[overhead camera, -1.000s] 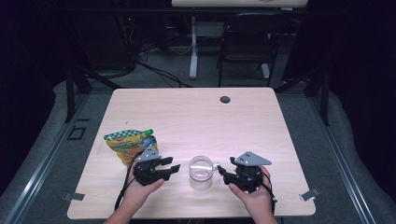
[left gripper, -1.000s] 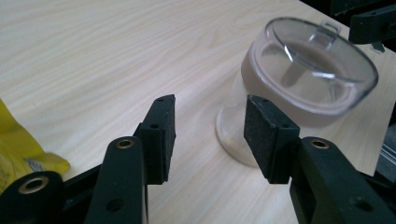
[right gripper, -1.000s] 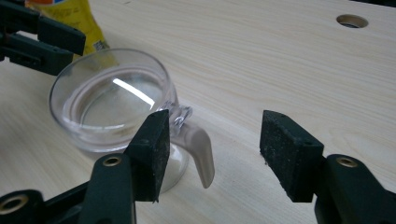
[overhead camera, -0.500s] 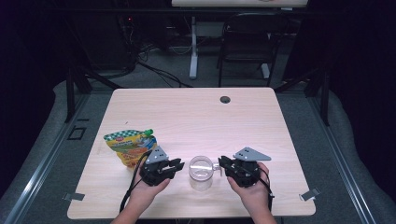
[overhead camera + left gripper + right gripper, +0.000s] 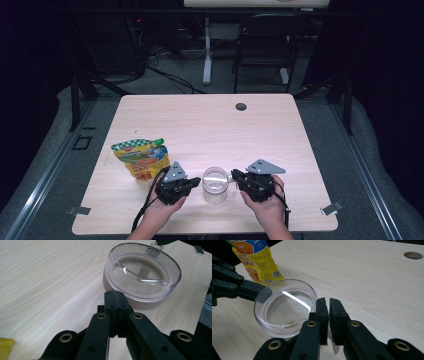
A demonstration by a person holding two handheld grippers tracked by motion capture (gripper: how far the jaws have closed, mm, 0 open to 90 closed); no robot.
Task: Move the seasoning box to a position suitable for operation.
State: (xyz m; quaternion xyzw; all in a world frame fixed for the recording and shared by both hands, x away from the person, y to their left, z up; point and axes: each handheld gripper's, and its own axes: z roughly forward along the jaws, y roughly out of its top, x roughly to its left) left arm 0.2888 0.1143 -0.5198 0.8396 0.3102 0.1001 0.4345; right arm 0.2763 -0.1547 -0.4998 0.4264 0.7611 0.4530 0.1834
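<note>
Shallow round clear glass dish (image 5: pixel 215 184) flanked on pale wooden table (image 5: pixel 210 125), left gripper (image 5: pixel 115 296) closed empty, right gripper (image 5: pixel 329 305) clamped on the dish's small clear tab (image 5: pixel 334 345).

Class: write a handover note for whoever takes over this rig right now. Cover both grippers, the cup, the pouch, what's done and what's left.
Left gripper: shut, empty, tip at the cup's side; contact unclear.
Right gripper: seemingly shut on the cup's clear tab.
Cup: upright, empty, near the table's front edge.
Pouch: standing to the cup's left, cap on, untouched.
Done: cup gripped.
Left: probably opening the pouch and filling the cup.
</note>
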